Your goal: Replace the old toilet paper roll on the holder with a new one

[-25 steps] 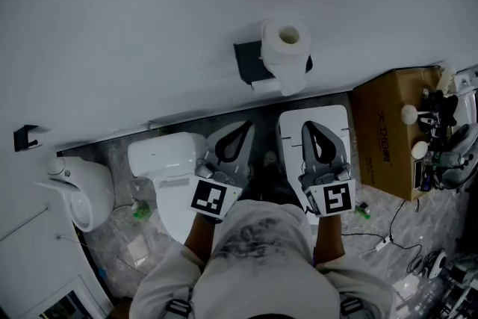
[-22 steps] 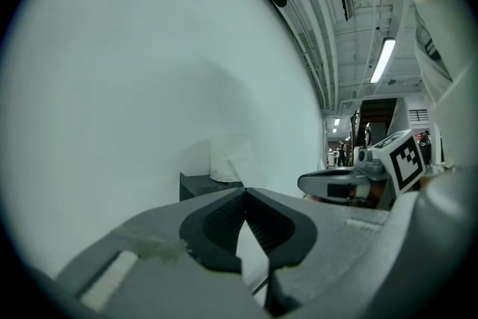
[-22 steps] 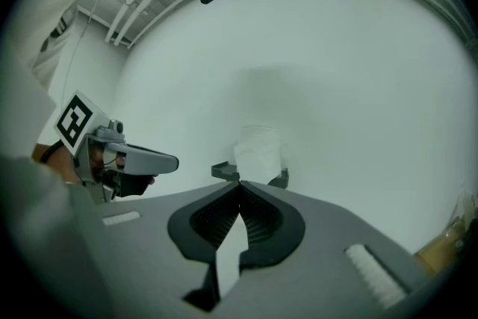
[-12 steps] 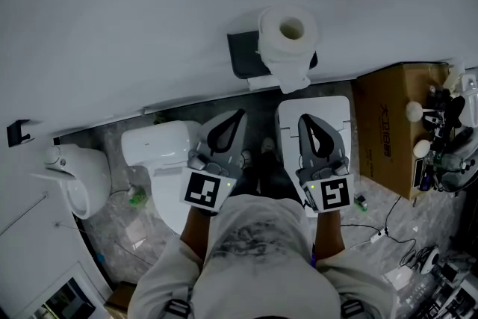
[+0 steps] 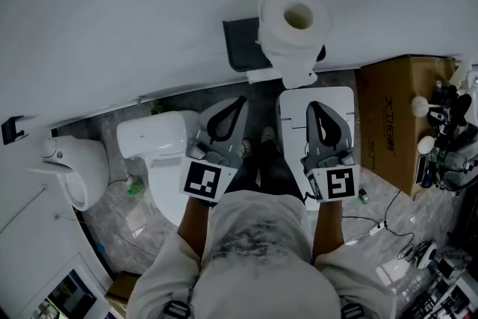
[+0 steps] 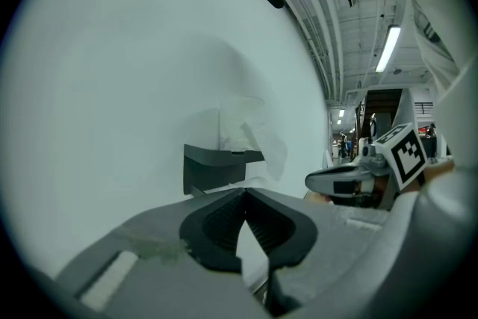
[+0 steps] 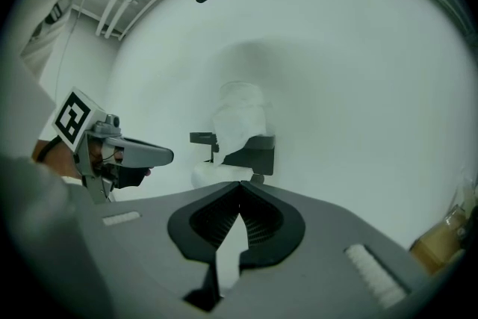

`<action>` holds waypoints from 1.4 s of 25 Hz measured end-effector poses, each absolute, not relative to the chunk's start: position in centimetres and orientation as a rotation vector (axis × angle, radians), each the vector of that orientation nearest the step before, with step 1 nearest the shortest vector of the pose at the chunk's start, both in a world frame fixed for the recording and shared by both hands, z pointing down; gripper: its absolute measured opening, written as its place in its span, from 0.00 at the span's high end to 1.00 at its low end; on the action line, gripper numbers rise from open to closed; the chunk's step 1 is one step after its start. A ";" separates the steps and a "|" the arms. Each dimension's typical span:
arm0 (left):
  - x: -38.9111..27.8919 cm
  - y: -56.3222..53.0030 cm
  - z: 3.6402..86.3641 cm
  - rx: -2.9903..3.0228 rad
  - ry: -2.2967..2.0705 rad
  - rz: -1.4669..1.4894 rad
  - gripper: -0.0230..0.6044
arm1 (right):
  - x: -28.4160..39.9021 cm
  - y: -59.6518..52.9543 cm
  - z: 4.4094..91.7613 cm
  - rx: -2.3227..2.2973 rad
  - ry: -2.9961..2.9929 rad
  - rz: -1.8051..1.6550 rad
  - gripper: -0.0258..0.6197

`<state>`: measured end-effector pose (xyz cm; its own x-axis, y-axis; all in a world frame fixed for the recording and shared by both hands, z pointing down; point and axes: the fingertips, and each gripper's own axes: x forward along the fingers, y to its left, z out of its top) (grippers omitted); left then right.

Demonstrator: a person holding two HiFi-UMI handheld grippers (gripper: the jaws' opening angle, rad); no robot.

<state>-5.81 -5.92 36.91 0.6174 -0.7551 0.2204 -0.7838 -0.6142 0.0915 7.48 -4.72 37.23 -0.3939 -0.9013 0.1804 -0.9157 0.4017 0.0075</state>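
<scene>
A white toilet paper roll (image 5: 293,26) sits on a dark holder (image 5: 240,54) fixed to the white wall, with a loose sheet hanging below it. My left gripper (image 5: 237,102) and right gripper (image 5: 314,107) are side by side below the roll, well short of the wall. Both are shut with nothing between the jaws. In the left gripper view the holder (image 6: 213,164) and roll (image 6: 246,131) lie ahead beyond the shut gripper (image 6: 244,193). From the right gripper (image 7: 240,184) I see the roll (image 7: 240,119) straight ahead.
A white toilet (image 5: 153,142) stands on the floor under my left gripper. A white flat-topped unit (image 5: 291,123) is under the right one. A cardboard box (image 5: 392,116) with small items is at the right. Another white fixture (image 5: 71,172) is at far left. Cables lie on the floor at right.
Both grippers have come down a little together and stay shut. In the head view the roll and holder now appear slightly larger and higher.
</scene>
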 end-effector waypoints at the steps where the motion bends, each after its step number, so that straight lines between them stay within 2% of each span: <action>1: -5.9 -6.1 37.1 2.660 -1.284 0.240 0.96 | 7.6 -4.8 37.4 1.635 -2.493 0.137 0.96; 18: -6.0 -8.0 40.2 2.696 -1.266 0.256 0.94 | 8.1 -7.8 39.8 1.651 -2.474 0.106 0.96; 35: -4.6 -9.8 40.8 2.720 -1.191 0.230 0.77 | 7.2 -10.1 40.2 1.611 -2.526 0.103 0.96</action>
